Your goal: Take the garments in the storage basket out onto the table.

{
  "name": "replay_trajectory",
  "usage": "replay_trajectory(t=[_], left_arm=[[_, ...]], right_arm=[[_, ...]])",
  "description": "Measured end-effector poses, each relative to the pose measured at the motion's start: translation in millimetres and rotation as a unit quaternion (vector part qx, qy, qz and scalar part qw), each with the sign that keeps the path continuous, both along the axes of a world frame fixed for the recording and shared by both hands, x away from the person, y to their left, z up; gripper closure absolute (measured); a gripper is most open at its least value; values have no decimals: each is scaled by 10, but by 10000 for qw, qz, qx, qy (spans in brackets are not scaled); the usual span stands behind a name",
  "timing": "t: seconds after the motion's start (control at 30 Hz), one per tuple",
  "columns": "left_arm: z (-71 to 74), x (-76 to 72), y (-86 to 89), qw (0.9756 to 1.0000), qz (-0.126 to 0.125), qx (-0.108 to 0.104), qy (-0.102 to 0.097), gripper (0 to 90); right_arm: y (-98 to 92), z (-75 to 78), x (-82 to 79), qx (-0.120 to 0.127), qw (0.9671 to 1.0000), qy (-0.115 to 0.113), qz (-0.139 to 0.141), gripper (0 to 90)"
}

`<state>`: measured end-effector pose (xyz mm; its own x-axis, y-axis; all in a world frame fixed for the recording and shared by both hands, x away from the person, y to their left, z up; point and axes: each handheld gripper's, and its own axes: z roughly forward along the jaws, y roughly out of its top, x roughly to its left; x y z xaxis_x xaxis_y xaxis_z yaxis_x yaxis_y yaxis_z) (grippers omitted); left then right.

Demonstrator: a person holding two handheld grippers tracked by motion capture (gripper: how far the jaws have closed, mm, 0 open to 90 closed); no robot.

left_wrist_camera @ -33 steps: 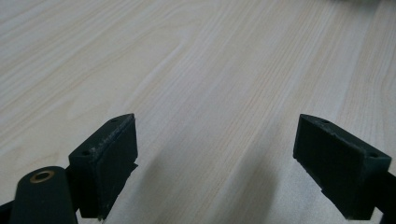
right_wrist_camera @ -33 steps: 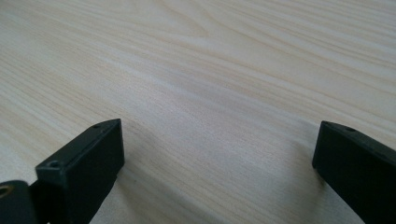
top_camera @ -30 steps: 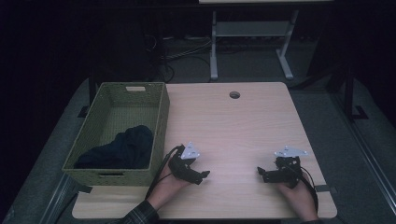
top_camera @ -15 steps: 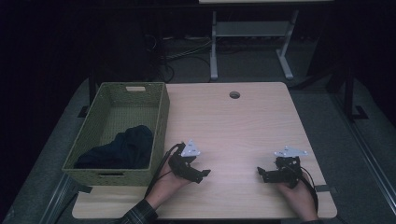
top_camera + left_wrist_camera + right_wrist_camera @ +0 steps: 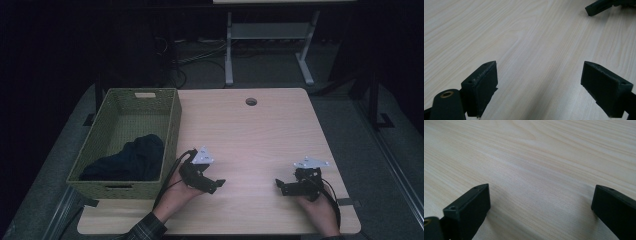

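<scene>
Both tongs, left (image 5: pixel 212 184) and right (image 5: pixel 282 186), rested wide and empty on the table (image 5: pixel 260 135), while the dark cloth (image 5: pixel 131 159), likely soft and light, lay bunched in the near-left basket (image 5: pixel 172 120), best pinched at a raised fold.

Green woven basket (image 5: pixel 170 131) (dark cloth (image 5: pixel 132 159) inside)

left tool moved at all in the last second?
No. In the high view the left tool sits at the same spot beside the green basket's near right corner, jaws open over bare table.
</scene>
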<state>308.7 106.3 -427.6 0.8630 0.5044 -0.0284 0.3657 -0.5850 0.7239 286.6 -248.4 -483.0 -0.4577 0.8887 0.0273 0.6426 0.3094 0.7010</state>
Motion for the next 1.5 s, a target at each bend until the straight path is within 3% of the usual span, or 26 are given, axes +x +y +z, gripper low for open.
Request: replay_trajectory(t=[0.13,0.23,0.73,0.97,1.17,1.5], left_arm=[[44,6,-8,10000,-12,26,59,135],[93,8,-17,10000,-26,91,-7,135],[298,39,-17,9999,-122,76,6,136],[369,65,-15,9998,-207,42,15,136],[469,116,1,9993,-352,149,4,136],[539,199,105,9987,-489,-114,81,141]], right_arm=[[0,0,0,0,10000,1,0,19],[0,0,0,2,10000,2,-2,19],[1,0,3,1,10000,-2,-7,19],[3,1,2,11,10000,3,-13,19],[1,1,2,3,10000,0,-1,19],[2,1,1,5,10000,-1,23,20]])
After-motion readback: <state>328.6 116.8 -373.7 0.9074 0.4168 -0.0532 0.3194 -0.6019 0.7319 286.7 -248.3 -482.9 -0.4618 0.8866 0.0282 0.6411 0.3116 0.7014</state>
